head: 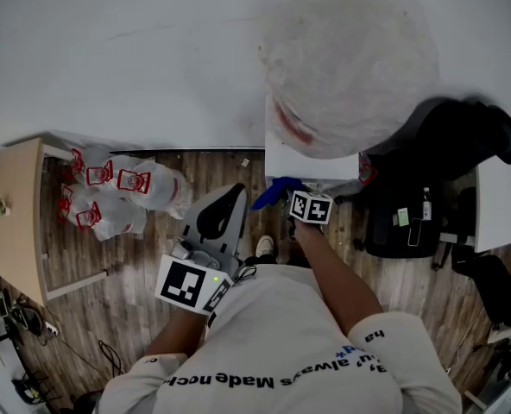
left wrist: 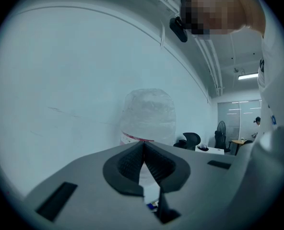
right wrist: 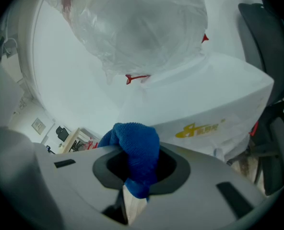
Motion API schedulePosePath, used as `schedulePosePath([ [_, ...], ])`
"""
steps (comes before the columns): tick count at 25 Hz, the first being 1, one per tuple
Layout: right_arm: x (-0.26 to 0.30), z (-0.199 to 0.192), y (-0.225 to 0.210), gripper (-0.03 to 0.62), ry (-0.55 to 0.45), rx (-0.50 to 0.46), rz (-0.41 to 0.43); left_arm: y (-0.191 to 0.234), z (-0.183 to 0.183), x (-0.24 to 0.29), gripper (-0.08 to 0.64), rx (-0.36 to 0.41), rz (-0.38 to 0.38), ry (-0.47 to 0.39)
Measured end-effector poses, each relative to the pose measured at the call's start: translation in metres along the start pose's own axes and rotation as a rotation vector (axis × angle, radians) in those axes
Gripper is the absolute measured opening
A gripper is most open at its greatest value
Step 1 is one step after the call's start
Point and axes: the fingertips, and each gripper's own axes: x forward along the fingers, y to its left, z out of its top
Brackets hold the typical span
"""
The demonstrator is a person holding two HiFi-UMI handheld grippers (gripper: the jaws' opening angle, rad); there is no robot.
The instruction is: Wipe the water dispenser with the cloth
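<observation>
Right tool [right wrist: 137, 178] pinches blue cloth [right wrist: 135, 145] near water dispenser [right wrist: 204, 104]; left tool [left wrist: 144, 163] pressed together; black chair [right wrist: 267, 44] beside.

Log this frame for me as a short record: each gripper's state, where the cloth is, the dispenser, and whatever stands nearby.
left gripper: shut, nothing between the jaws, held left of the dispenser
right gripper: shut on the blue cloth, held in front of the dispenser
water dispenser: white body with a yellow logo on the front
bottle: on top of the dispenser, wrapped in clear plastic
cloth contact: cannot tell whether it touches the dispenser
nearby: black office chair to the dispenser's right, plastic bags to its left
</observation>
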Motion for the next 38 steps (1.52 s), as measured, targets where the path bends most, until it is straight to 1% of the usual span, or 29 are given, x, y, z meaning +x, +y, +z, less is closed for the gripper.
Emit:
schedulePosePath([
  [10,-0.012,0.005,-0.02,0.081,-0.006,0.014,-0.01,-0.013,0.0,0.005,0.02,0.004,-0.008,-0.002],
  [19,-0.024,0.008,-0.046,0.081,-0.002,0.035,-0.029,-0.026,0.0,0.013,0.02,0.008,-0.017,-0.006],
  [38,-0.052,0.018,-0.101,0.081,0.012,0.043,-0.055,-0.057,0.003,0.03,0.02,0.019,-0.022,-0.018],
])
